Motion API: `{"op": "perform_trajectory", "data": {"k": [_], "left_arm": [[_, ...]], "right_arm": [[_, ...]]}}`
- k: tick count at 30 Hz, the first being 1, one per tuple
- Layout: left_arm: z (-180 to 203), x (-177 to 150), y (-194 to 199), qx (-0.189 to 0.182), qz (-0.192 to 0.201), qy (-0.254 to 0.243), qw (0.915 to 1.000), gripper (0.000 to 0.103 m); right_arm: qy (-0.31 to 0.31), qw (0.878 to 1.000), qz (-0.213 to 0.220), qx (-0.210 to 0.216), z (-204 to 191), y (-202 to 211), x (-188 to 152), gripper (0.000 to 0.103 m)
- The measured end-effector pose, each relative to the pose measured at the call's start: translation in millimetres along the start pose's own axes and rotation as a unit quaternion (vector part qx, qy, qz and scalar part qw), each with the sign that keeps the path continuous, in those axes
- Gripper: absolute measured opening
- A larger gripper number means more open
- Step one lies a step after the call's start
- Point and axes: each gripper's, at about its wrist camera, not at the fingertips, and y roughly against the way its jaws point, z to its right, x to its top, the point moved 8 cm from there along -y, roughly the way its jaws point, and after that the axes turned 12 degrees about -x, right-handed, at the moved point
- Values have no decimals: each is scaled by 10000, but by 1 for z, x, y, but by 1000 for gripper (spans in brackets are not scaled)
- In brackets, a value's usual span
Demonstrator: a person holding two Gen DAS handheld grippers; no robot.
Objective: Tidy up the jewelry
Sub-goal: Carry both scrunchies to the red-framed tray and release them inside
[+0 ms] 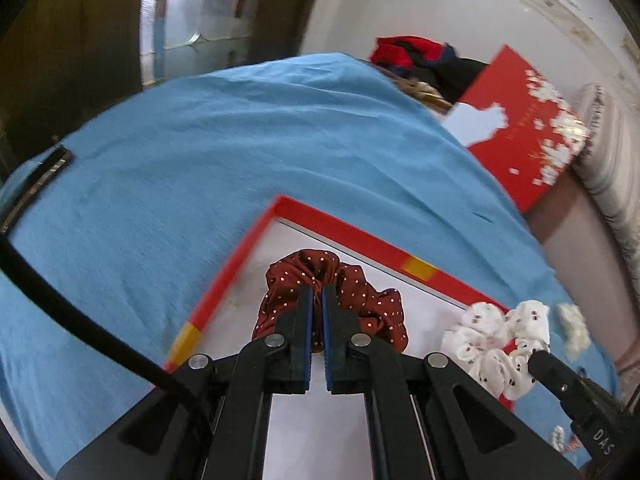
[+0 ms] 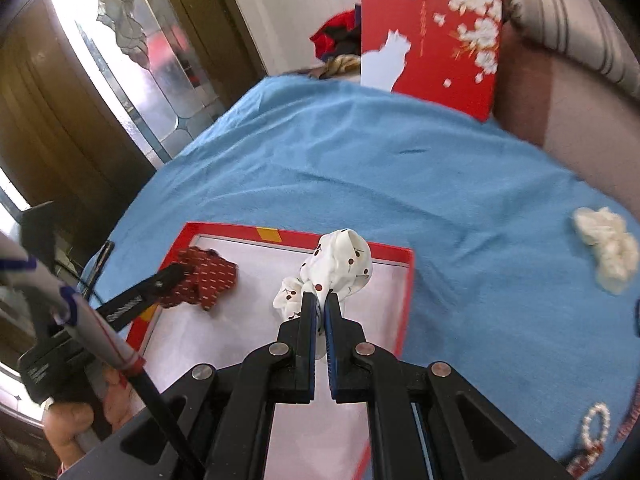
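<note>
two scrunchies held over a red-rimmed tray

left gripper (image 1: 318,292) is clamped on the maroon dotted scrunchie (image 1: 360,300) over the tray (image 1: 224,276); right gripper (image 2: 322,300) pinches the white cherry-print scrunchie (image 2: 340,264) over the tray's right part. farther right on the blue cloth (image 2: 360,160) lies a cream scrunchie (image 2: 608,252); beyond, a red floral box (image 2: 432,36).

The red scrunchie (image 1: 332,300) is partly covered by the left gripper (image 1: 318,292), its pinched part out of sight; in the right view it is motion-blurred. The white scrunchie (image 2: 336,272) disappears between the right gripper's (image 2: 321,300) jaws. The tray's (image 2: 296,236) near edge is hidden behind the gripper body. A beaded piece (image 2: 592,428) (bracelet or necklace, unclear) is cut off at the frame edge.
</note>
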Motion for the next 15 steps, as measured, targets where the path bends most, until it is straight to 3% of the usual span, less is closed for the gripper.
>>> {"op": "perform_trajectory", "data": {"k": [6, 9, 10, 12, 15], "left_arm": [[-26, 1, -6, 215, -26, 464, 9987, 5], [-30, 1, -1, 246, 39, 591, 9979, 13], [-30, 2, 1, 242, 61, 615, 9978, 20], [-28, 2, 5, 210, 90, 647, 9976, 31], [-24, 4, 17, 129, 198, 681, 9974, 40]], "right_arm": [[169, 9990, -151, -389, 4, -23, -14, 5], [149, 9982, -161, -565, 11, -23, -17, 7], [137, 9979, -166, -616, 14, -22, -17, 10], [46, 9979, -171, -619, 20, -16, -17, 33], [-86, 9981, 8, -603, 29, 7, -15, 46]]}}
